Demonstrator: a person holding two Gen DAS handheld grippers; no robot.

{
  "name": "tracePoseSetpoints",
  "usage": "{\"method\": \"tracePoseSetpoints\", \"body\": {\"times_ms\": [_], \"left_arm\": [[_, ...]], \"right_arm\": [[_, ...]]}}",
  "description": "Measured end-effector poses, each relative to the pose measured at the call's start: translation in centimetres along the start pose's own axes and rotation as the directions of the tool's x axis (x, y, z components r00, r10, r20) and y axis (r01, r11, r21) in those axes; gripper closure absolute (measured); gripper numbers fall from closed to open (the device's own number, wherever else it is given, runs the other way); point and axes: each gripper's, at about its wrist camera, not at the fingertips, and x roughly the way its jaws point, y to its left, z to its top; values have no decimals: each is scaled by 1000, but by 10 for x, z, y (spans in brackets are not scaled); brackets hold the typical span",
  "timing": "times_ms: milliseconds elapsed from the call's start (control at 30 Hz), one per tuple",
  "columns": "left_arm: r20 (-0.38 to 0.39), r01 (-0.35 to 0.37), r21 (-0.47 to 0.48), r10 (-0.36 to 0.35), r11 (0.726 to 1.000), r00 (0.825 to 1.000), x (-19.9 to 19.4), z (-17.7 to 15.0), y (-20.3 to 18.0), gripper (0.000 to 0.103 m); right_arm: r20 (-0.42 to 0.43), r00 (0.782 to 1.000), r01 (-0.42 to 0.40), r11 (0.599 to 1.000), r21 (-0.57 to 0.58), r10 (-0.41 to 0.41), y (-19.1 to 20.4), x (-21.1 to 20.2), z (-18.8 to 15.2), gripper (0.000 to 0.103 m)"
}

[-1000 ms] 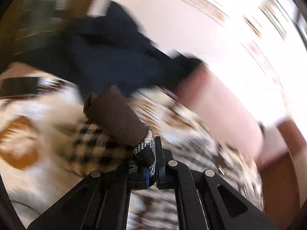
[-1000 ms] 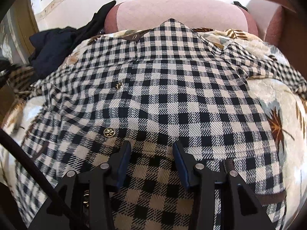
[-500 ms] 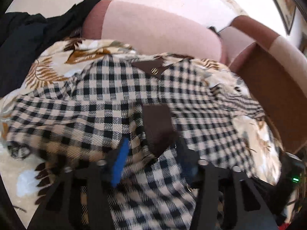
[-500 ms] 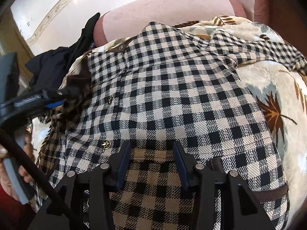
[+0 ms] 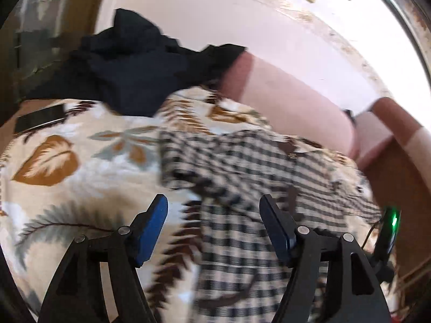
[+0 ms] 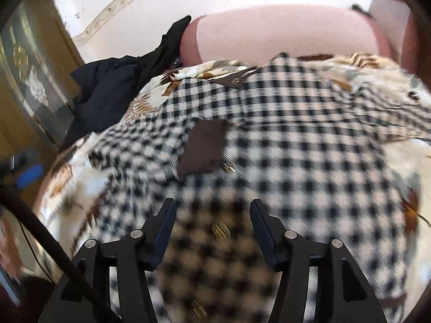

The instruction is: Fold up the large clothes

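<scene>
Black-and-cream checked woven garment (image 6: 296,145) spread over leaf-patterned cream blanket (image 5: 80,167) on bed, brown cuff (image 6: 204,148) folded across it (edges blurred). Left hand-held gripper (image 5: 212,215) and right hand-held gripper (image 6: 212,215) both spread wide, holding nothing

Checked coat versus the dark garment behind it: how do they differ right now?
The checked coat is black-and-cream check with brass buttons and brown trim; the dark garment is plain navy-black. The checked coat lies spread over the leaf-print blanket, one sleeve folded across it; the dark garment sits bunched at the far edge. Neither is held by a gripper.
</scene>
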Motion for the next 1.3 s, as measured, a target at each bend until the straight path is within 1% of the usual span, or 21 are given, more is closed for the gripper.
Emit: {"method": "tracePoseSetpoints", "body": {"times_ms": [67, 133, 233, 300, 333, 367, 433, 467, 567, 633, 767, 833, 867, 933, 1000, 1033, 1067, 1133, 1167, 1233, 1300], "left_arm": [[8, -6, -14, 6, 1000, 1000, 5, 1, 13, 34], [7, -14, -33, 15, 999, 1000, 9, 2, 25, 34], [-7, -3, -64, 3, 998, 1000, 18, 5, 39, 34], [-14, -2, -82, 1, 997, 1000, 23, 7, 45, 34], [-17, -5, -87, 4, 996, 1000, 24, 7, 46, 34], [-21, -8, -92, 6, 996, 1000, 27, 7, 48, 34], [-28, -14, -101, 11, 995, 1000, 32, 6, 49, 34], [-32, -16, -104, 13, 994, 999, 35, 6, 49, 34], [-61, -4, -116, -3, 993, 998, 46, 5, 47, 34], [-84, 10, -123, -20, 992, 996, 55, 3, 44, 34], [-119, 4, -108, -16, 994, 993, 74, -3, 31, 33], [-132, -8, -89, -4, 996, 991, 82, -6, 25, 34], [-141, -14, -78, 3, 997, 990, 86, -8, 21, 34], [-161, -24, -59, 14, 998, 987, 95, -11, 15, 34], [-179, -28, -42, 20, 999, 984, 104, -14, 9, 34], [-191, -29, -29, 23, 999, 981, 108, -17, 4, 34], [-198, -29, -18, 25, 999, 980, 111, -19, 1, 33], [-212, -35, 12, 37, 999, 977, 116, -22, -6, 34], [-220, -43, 33, 49, 999, 974, 119, -24, -10, 34], [-235, -57, 66, 71, 996, 969, 123, -29, -15, 33], [-251, -61, 83, 80, 995, 965, 127, -34, -18, 34]], "right_arm": [[-53, 995, -79, 992, 99, 85, -2, 20, 10, 42], [-78, 985, -138, 970, 199, 156, -2, 37, 12, 42], [-101, 982, -129, 960, 248, 158, 7, 59, 18, 42], [-118, 984, -96, 961, 260, 130, 12, 75, 25, 42], [-114, 988, -73, 962, 265, 107, 13, 81, 28, 49], [-111, 990, -52, 962, 270, 85, 14, 85, 33, 69], [-105, 990, -59, 956, 286, 93, 15, 91, 46, 91], [-87, 992, -61, 956, 286, 90, 15, 88, 52, 92], [-8, 999, -40, 978, 203, 42, 19, 61, 77, 93], [31, 1000, -6, 989, 145, 1, 17, 43, 92, 93], [83, 985, 142, 987, 78, -148, -10, 15, 111, 93], [89, 965, 244, 968, 58, -248, -32, 8, 113, 93], [88, 944, 316, 948, 41, -318, -45, 9, 113, 93], [73, 912, 403, 915, 22, -403, -62, 14, 109, 93], [30, 877, 479, 877, 16, -480, -90, 21, 104, 93], [6, 864, 504, 864, 19, -504, -99, 26, 101, 92], [-18, 854, 520, 854, 23, -520, -109, 29, 100, 83], [-37, 833, 553, 832, 40, -552, -123, 29, 96, 74], [-25, 817, 576, 815, 58, -576, -128, 22, 96, 70], [-1, 811, 582, 807, 99, -585, -134, 9, 98, 67], [38, 799, 588, 793, 157, -600, -138, -11, 98, 67]]}}
